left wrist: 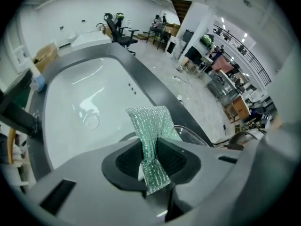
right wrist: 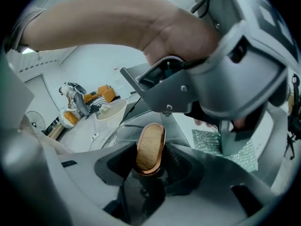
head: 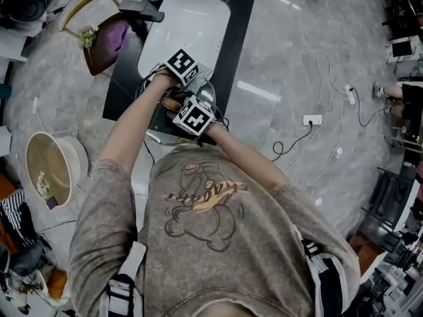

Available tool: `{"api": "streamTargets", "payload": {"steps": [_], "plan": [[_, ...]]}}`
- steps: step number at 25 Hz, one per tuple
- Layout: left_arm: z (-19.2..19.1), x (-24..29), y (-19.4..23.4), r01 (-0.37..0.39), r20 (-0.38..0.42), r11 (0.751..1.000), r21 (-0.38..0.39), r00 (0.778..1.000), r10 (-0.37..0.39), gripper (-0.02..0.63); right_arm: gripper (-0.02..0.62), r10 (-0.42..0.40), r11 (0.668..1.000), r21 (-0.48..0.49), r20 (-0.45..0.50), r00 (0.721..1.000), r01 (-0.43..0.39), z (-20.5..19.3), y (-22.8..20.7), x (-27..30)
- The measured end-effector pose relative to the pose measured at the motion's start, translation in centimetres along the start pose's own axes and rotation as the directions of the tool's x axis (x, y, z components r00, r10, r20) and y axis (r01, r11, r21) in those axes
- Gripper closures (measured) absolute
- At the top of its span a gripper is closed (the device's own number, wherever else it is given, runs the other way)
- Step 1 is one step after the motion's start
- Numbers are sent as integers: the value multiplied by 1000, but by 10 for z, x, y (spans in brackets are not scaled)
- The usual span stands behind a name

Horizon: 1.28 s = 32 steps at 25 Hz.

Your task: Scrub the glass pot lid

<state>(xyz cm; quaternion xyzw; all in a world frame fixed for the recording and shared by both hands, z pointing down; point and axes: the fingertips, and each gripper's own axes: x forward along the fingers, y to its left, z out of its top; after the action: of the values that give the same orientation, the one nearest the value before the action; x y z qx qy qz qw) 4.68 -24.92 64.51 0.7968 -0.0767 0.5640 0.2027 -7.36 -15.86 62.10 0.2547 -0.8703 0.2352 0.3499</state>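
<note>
In the left gripper view my left gripper (left wrist: 150, 158) is shut on a green glittery scrub cloth (left wrist: 149, 126), which stands up between the pads. Just past it curves the rim of the glass pot lid (left wrist: 194, 133). In the right gripper view my right gripper (right wrist: 150, 163) is shut on the lid's wooden knob (right wrist: 151, 147), and the glass lid (right wrist: 123, 132) tilts away behind it. The left gripper's body (right wrist: 221, 79) hangs over the lid with the cloth (right wrist: 225, 147) against the glass. From the head view both marker cubes, left (head: 182, 67) and right (head: 193, 117), sit close together at the sink's near end.
A white sink basin (left wrist: 80, 102) set in a dark counter (head: 231, 45) lies ahead, with a black faucet (head: 147, 8) at its left. A wooden bowl (head: 49, 167) stands on the floor at left. Cables and a power strip (head: 312, 119) trail at right.
</note>
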Motion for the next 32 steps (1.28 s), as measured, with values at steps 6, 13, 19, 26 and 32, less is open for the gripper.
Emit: {"api": "streamTargets", "payload": {"steps": [6, 13, 19, 26, 32], "plan": [[9, 14, -32, 105, -56, 989, 103, 993, -99, 507, 394, -21, 1000, -8, 3, 1000, 21, -2, 0, 0], [11, 18, -52, 214, -53, 974, 74, 976, -210, 506, 393, -28, 999, -19, 21, 999, 29, -2, 1, -2], [11, 6, -39, 221, 44, 973, -60, 975, -219, 505, 391, -15, 992, -128, 18, 1000, 17, -7, 4, -5], [-6, -46, 11, 140, 300, 955, -261, 952, -58, 506, 359, 3, 996, -86, 64, 998, 2, -12, -4, -37], [-56, -116, 52, 80, 488, 885, -458, 855, 176, 506, 359, -18, 1000, -6, 185, 983, 20, -4, -19, -76]]}}
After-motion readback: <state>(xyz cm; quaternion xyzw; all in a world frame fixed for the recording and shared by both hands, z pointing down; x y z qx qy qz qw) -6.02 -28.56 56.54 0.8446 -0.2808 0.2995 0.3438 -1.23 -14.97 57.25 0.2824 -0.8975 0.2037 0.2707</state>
